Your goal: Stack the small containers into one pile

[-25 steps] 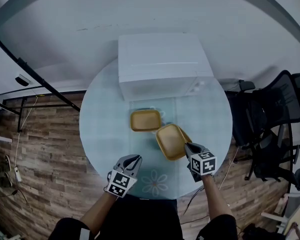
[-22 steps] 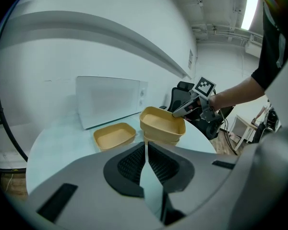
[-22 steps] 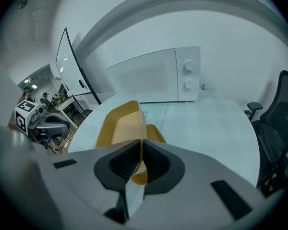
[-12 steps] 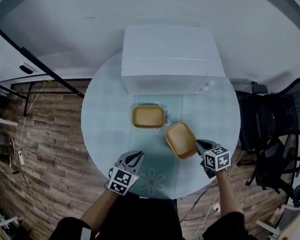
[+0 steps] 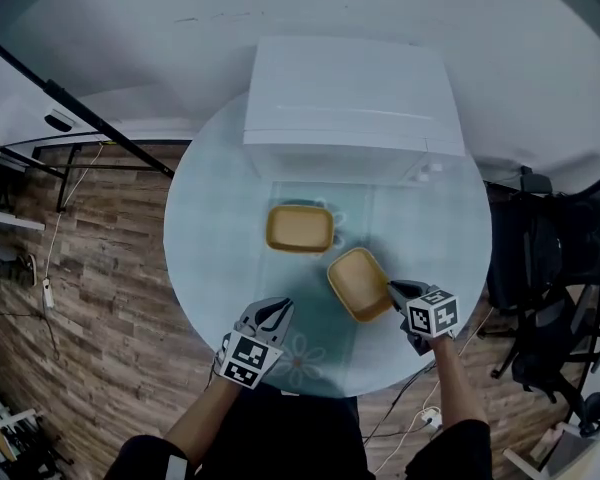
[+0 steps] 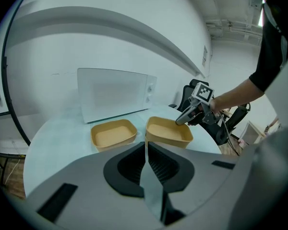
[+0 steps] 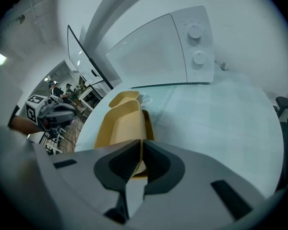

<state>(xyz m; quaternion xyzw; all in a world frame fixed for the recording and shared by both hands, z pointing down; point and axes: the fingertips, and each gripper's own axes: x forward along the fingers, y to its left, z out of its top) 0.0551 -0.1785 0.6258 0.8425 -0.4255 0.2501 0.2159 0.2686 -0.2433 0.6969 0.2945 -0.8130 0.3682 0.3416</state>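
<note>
Right gripper view: our right tongs (image 7: 140, 145) clamp a shallow yellow plastic container (image 7: 117, 127), half hiding the second yellow container (image 7: 124, 97); our left tongs (image 6: 146, 145) are closed, empty.

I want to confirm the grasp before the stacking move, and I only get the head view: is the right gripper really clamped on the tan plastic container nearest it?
Observer: Yes. The right gripper view shows the right gripper with its jaws shut on the side wall of that shallow tan plastic container.
Operator: Is the left gripper holding anything?
Observer: No. In the left gripper view the left gripper has its jaws together with nothing between them. The other tan container sits apart from it on the round glass table.
</note>
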